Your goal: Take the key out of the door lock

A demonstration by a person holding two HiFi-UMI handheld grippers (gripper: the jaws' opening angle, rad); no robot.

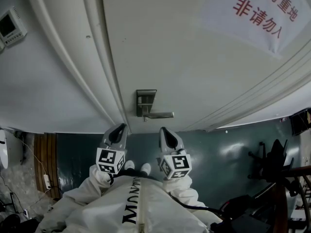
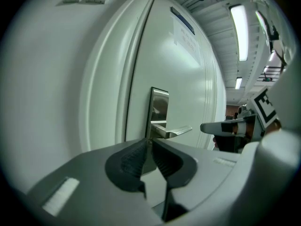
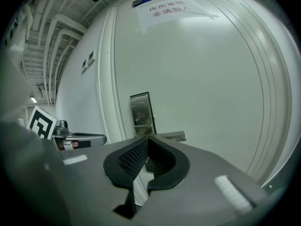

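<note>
A metal lock plate (image 1: 146,101) with a lever handle (image 1: 159,115) sits on the white door (image 1: 194,57). I cannot make out a key in any view. My left gripper (image 1: 122,126) hangs just below and left of the handle, shut and empty. My right gripper (image 1: 163,129) is beside it, below the handle, also shut with nothing held. In the left gripper view the closed tips (image 2: 149,140) line up under the plate (image 2: 160,107) and the handle (image 2: 176,132). In the right gripper view the closed tips (image 3: 148,137) cover the plate's (image 3: 142,113) lower end.
A paper sign with red characters (image 1: 262,13) hangs on the door's upper right. A wall panel (image 1: 10,27) is on the wall at the left. Dark equipment (image 1: 272,169) stands on the floor at the right. The person's white suit (image 1: 131,203) fills the bottom.
</note>
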